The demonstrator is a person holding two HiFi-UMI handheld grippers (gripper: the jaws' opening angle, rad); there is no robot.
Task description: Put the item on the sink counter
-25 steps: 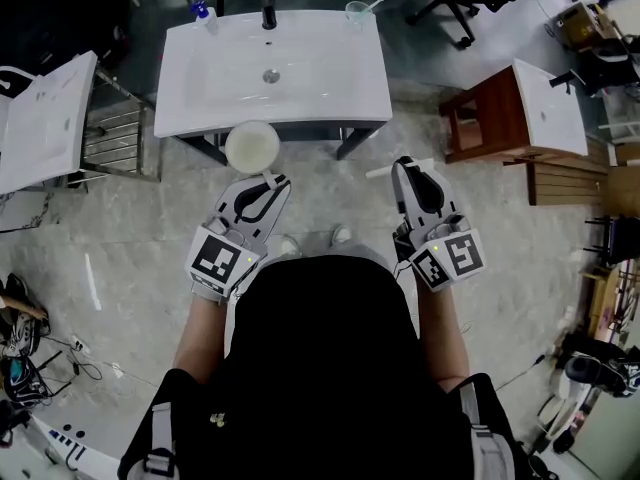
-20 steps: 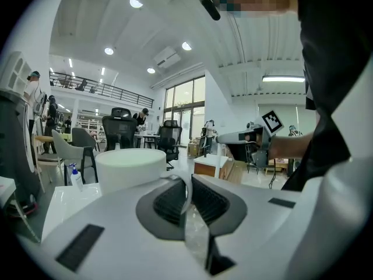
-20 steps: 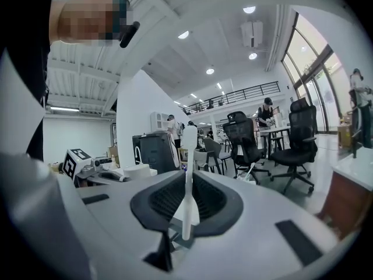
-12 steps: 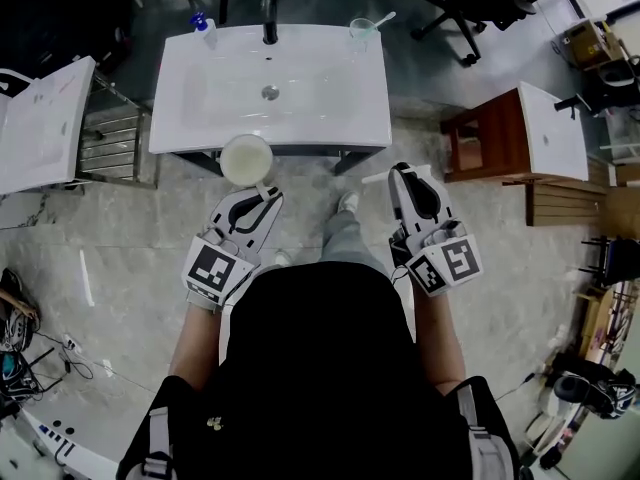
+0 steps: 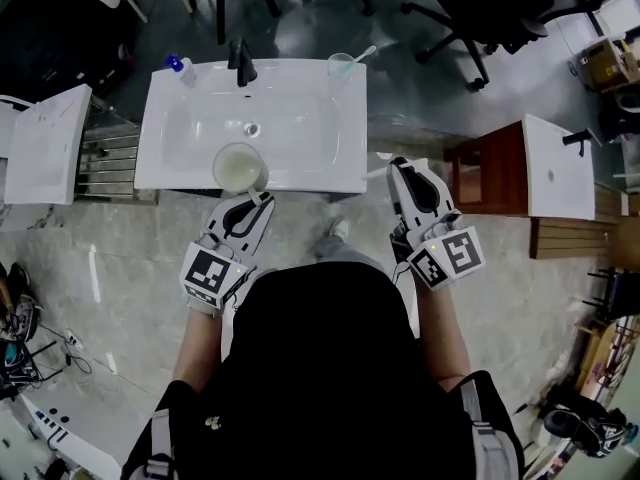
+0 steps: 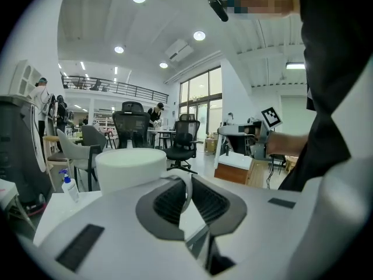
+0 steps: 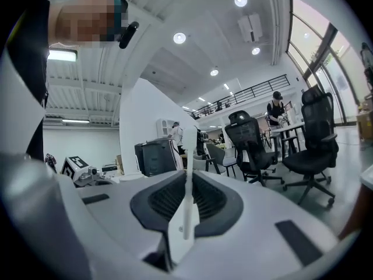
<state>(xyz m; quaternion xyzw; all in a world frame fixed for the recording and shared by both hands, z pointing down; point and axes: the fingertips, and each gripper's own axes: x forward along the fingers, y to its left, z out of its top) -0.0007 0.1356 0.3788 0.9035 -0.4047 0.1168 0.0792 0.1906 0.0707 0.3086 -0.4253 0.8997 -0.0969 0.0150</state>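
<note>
In the head view a white mug [image 5: 240,168] hangs over the front part of the white sink counter [image 5: 310,138]. My left gripper [image 5: 257,197] is shut on the mug's handle. The left gripper view shows that handle [image 6: 186,185] pinched between the pads, with the mug's body [image 6: 130,167] just ahead. My right gripper [image 5: 403,167] is just off the counter's right front corner. It is shut on a thin white stick [image 7: 188,168], which pokes out leftward as a white stick [image 5: 379,171] in the head view.
On the counter's back edge stand a blue-capped bottle [image 5: 180,67], a dark faucet [image 5: 240,63] and a glass with a toothbrush [image 5: 342,65]. A wooden stand with a white top [image 5: 525,163] is on the right, a white slab [image 5: 45,143] on the left, office chairs behind.
The person has stepped toward the sink. The mug has gone from in front of the counter's edge to over its front part. Both grippers keep their hold.
</note>
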